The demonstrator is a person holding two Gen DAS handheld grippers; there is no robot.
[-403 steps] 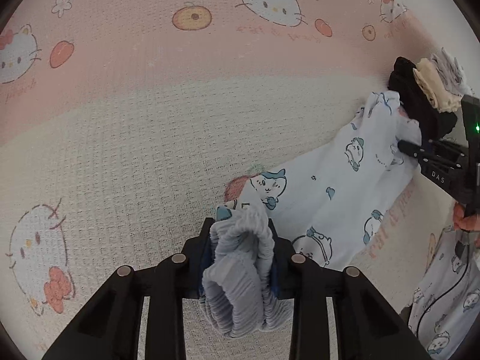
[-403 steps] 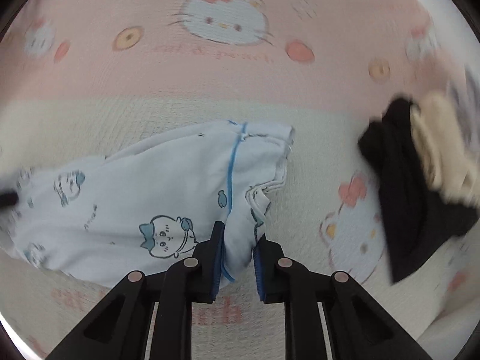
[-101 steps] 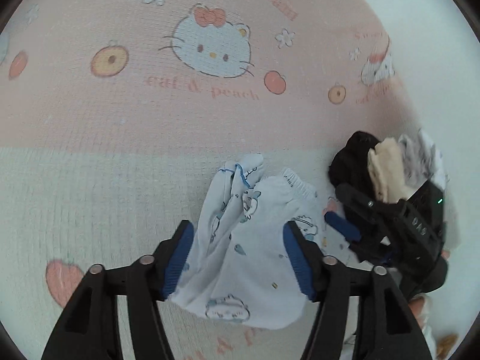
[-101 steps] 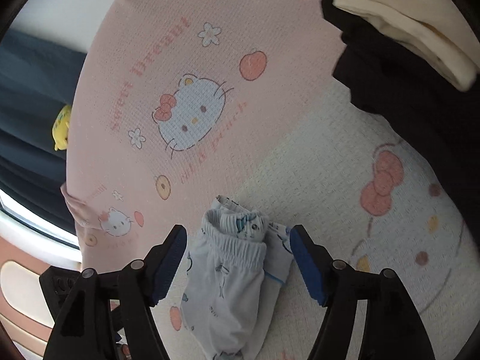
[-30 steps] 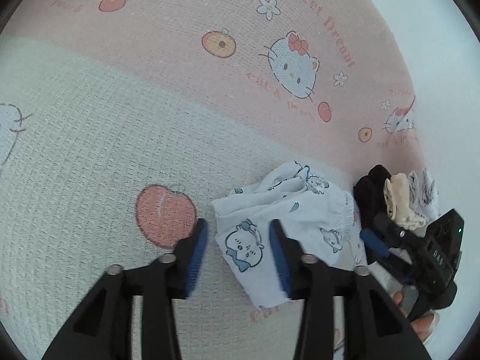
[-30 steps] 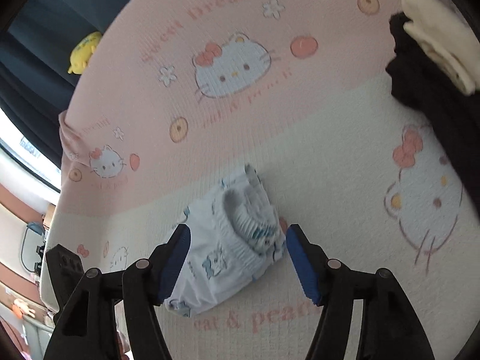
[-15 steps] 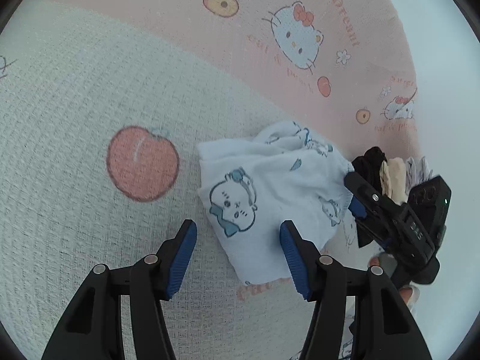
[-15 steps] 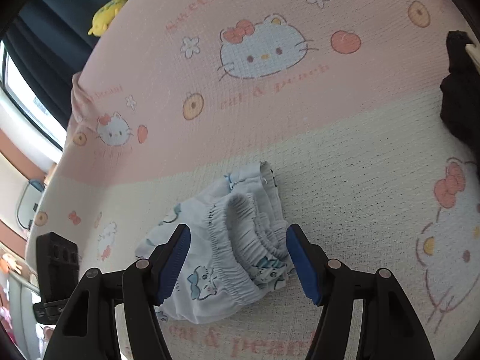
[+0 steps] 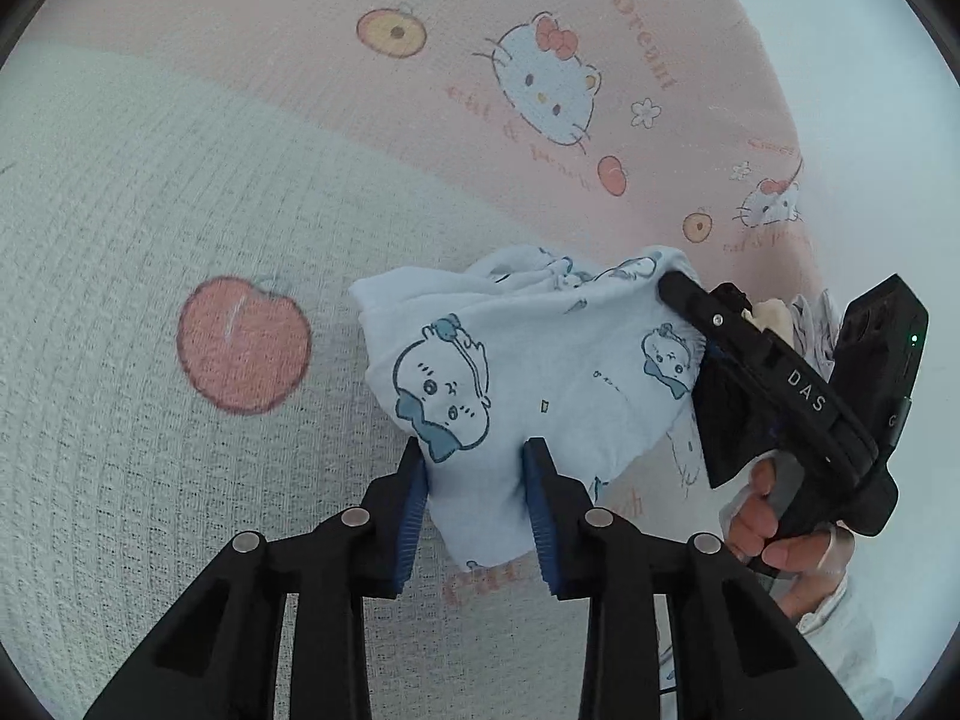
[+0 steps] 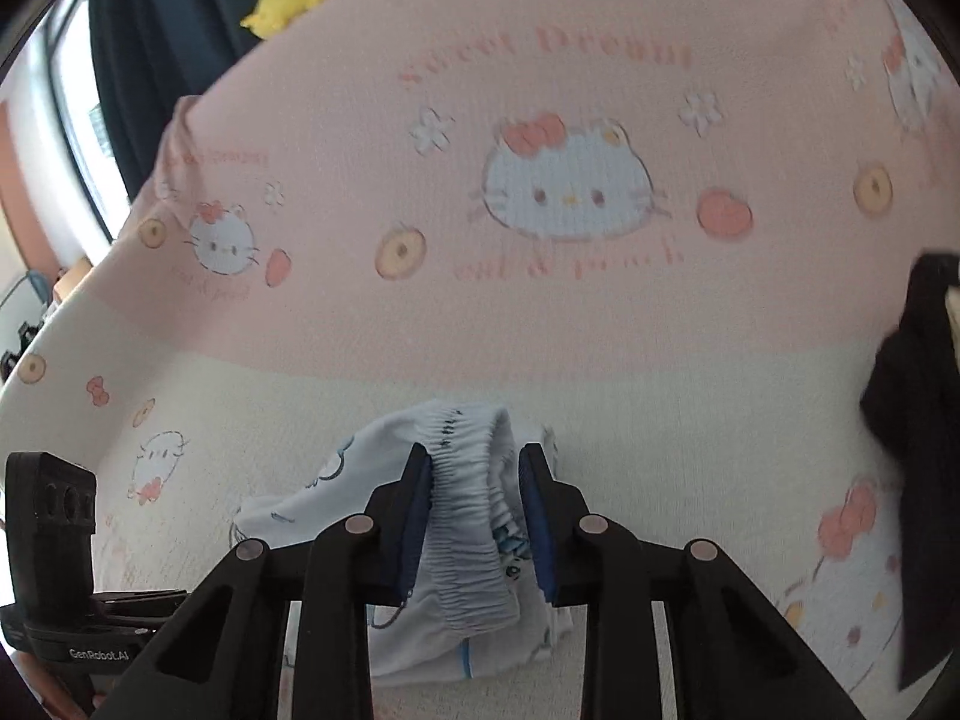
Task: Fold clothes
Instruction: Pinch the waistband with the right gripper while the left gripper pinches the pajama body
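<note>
- Pyjama bottoms (image 9: 540, 372), pale blue with a cartoon print, lie bunched into a small folded bundle on the bed cover (image 9: 150, 240), near the line where its cream zone meets the pink zone.
- Left claw (image 9: 477, 510): jaws closing, with the printed end of the bundle between the blue pads; cloth fills the gap and the pads look to be pressing on it.
- Right claw (image 10: 477, 516): jaws closing on the gathered elastic waistband (image 10: 468, 480), which fills the space between its pads. In the left wrist view this claw (image 9: 678, 294) meets the far end of the bundle, held by a hand (image 9: 774, 516).
- Judged stage: folding appears largely done; both ends are being gripped, probably to lift or shift the bundle.
- Risk: the grips may catch only the upper layers. A lift would then let the lower layers drop and open the fold.
- Risk: the waistband is thick and springy; it could slide out of the pads if the hold is shallow.
- Risk: pulling the two ends apart, or at unequal pace, would stretch or twist the bundle out of shape.
- Surroundings: a dark garment (image 10: 912, 456) with a cream item (image 9: 768, 318) on it lies just beyond the bundle, close behind the right claw; it could snag or be dragged along.
- Farther off: a yellow soft toy (image 10: 294, 0) past the edge of the bed, well apart and no obstruction.
</note>
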